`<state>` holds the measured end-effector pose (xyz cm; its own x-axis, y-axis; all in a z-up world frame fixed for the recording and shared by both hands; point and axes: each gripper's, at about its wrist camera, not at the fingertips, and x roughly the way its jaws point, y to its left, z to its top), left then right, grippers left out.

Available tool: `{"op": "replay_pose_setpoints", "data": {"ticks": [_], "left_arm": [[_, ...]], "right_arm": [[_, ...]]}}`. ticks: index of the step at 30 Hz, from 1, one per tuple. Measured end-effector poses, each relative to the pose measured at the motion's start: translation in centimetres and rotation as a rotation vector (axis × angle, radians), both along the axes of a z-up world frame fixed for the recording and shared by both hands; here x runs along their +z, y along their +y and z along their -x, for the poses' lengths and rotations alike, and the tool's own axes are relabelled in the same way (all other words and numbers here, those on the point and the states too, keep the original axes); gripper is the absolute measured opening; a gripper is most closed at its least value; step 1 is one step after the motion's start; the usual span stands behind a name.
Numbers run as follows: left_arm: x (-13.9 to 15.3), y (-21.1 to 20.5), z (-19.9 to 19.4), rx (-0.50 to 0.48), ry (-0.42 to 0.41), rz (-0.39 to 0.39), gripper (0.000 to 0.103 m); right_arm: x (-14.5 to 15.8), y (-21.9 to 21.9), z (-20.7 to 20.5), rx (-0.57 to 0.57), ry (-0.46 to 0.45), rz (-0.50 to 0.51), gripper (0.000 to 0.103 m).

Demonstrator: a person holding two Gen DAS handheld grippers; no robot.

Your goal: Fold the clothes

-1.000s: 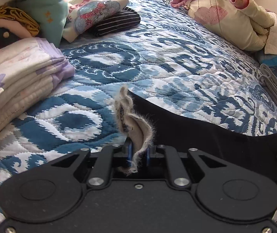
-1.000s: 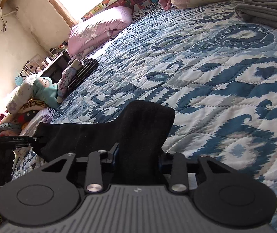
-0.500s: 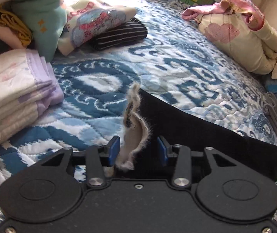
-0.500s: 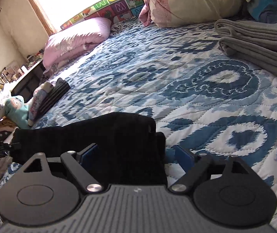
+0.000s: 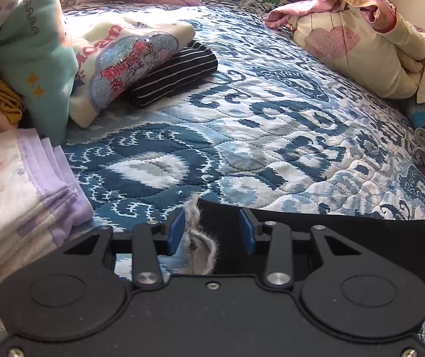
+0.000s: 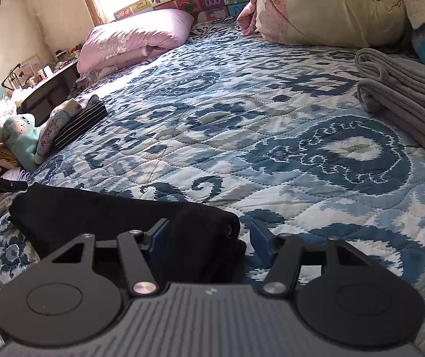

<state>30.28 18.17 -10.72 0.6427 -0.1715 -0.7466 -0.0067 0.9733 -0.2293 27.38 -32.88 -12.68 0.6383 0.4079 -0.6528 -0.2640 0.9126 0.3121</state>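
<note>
The black garment (image 5: 331, 238) lies flat in a long strip on the blue-patterned quilt (image 5: 242, 125) of the bed, running between the two claws. The left claw (image 5: 212, 230) stands wide, its blue pads either side of the garment's end, where a pale fleecy lining (image 5: 202, 245) shows; neither pad seems to touch the cloth, though the view is tight. The right claw (image 6: 209, 239) is also wide around the garment's other, folded end. Beyond the garment, a striped black top (image 5: 176, 74) sits under a sequinned cream top (image 5: 129, 59). Grey folded cloth (image 6: 406, 95) lies right of the garment.
</note>
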Motion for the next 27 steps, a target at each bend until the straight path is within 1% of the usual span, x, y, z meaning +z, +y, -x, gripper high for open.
{"op": "replay_pose_setpoints", "data": {"ticks": [3,4,5,6,7,8,10,11,12,15,18,23,27], "left_arm": [[-0.5,-0.3,-1.1,-0.009,0.017,-0.016,0.035],[-0.6,-0.5,-1.4,-0.017,0.024,-0.023,0.033],[-0.8,-0.7,-1.7,-0.025,0.031,-0.031,0.023],[-1.1,-1.0,-2.0,-0.035,0.038,-0.064,0.015],[-1.1,-1.3,-2.0,-0.042,0.036,-0.092,0.004],[-1.2,-1.5,-2.0,-0.049,0.033,-0.118,0.0],[-0.8,-1.4,-1.7,-0.051,0.017,-0.109,0.0],[-0.4,-1.3,-1.3,-0.052,0.0,-0.107,0.0],[0.0,-1.2,-1.0,-0.053,-0.018,-0.106,0.0],[1.2,-0.9,0.3,-0.056,-0.07,-0.091,0.0],[2.2,-0.6,1.7,-0.064,-0.114,-0.068,0.0],[3.8,-0.7,4.3,-0.084,-0.163,-0.056,0.0],[5.0,-0.9,6.9,-0.114,-0.207,-0.069,0.0]], "right_arm": [[-0.5,0.4,-0.6,0.017,0.014,0.006,0.058],[-0.6,0.6,-0.7,0.019,0.015,0.008,0.051],[-0.7,0.6,-0.8,0.014,0.015,0.012,0.046],[-0.8,0.7,-0.9,0.008,0.016,0.016,0.043],[-0.9,0.8,-1.1,0.002,0.016,0.019,0.035],[-1.0,0.8,-1.2,-0.003,0.017,0.021,0.028],[-1.1,0.9,-1.2,-0.003,0.007,0.024,0.025],[-0.9,1.2,-0.9,0.005,-0.008,0.036,0.023],[-0.6,1.3,-0.6,0.01,-0.024,0.049,0.022],[0.6,1.6,0.4,0.002,-0.078,0.083,0.022],[1.8,1.5,1.1,0.008,-0.113,0.077,0.022],[3.3,1.7,3.1,0.053,-0.152,0.111,0.022],[4.2,1.1,4.9,0.084,-0.165,0.1,0.022]]}}
